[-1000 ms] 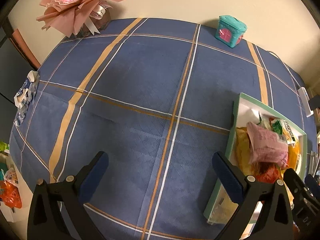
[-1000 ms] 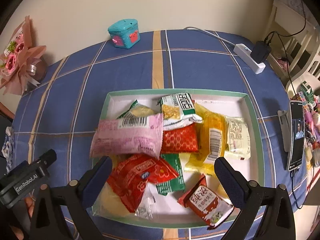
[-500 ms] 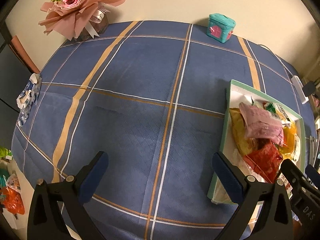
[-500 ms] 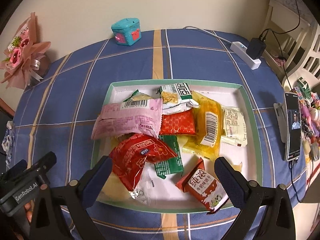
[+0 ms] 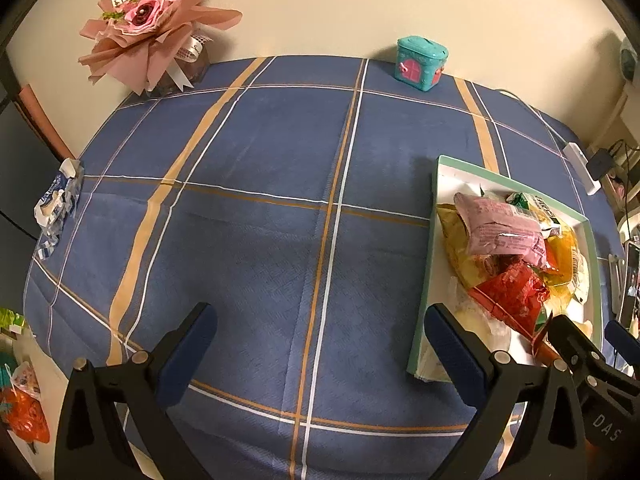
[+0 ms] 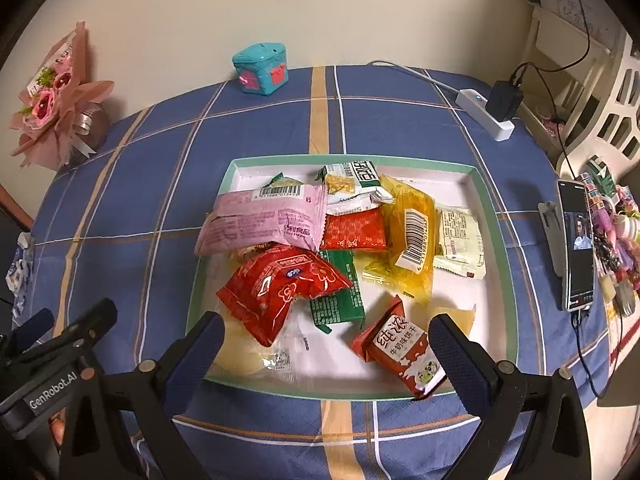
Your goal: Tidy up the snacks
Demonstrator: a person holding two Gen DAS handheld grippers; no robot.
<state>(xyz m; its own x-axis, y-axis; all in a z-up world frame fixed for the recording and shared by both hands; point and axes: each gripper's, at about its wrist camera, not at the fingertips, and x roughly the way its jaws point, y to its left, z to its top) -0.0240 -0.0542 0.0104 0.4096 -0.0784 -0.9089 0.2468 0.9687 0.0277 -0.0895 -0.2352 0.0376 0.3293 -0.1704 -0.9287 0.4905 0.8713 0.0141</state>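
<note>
The tray (image 6: 492, 216) of snacks, green-rimmed and white inside, lies on the blue plaid tablecloth (image 5: 256, 240), toward its right side. Against the frames of a second ago it sits farther from both cameras and shows more cloth around it; the packets themselves have not shifted.

A pink packet (image 6: 264, 220) lies at the tray's left, long axis across the tray, barcode end toward the far rim. A red packet (image 6: 280, 288) lies below it, tilted, one corner pointing right. A yellow packet (image 6: 412, 236) runs near-to-far with its barcode label up. A small red biscuit packet (image 6: 404, 352) rests against the near rim, tilted. A green-and-white packet (image 6: 352, 186) lies near the far rim.

The right gripper (image 6: 326, 354) hovers above the tray's near edge, fingers spread wide, holding nothing. The left gripper (image 5: 318, 350) hangs over bare cloth left of the tray, equally spread and empty.

At the wall edge stand a teal toy house (image 5: 420, 64) and a pink bouquet (image 5: 152, 28). A power strip (image 6: 486, 114) and a phone (image 6: 576, 244) lie to the right.
</note>
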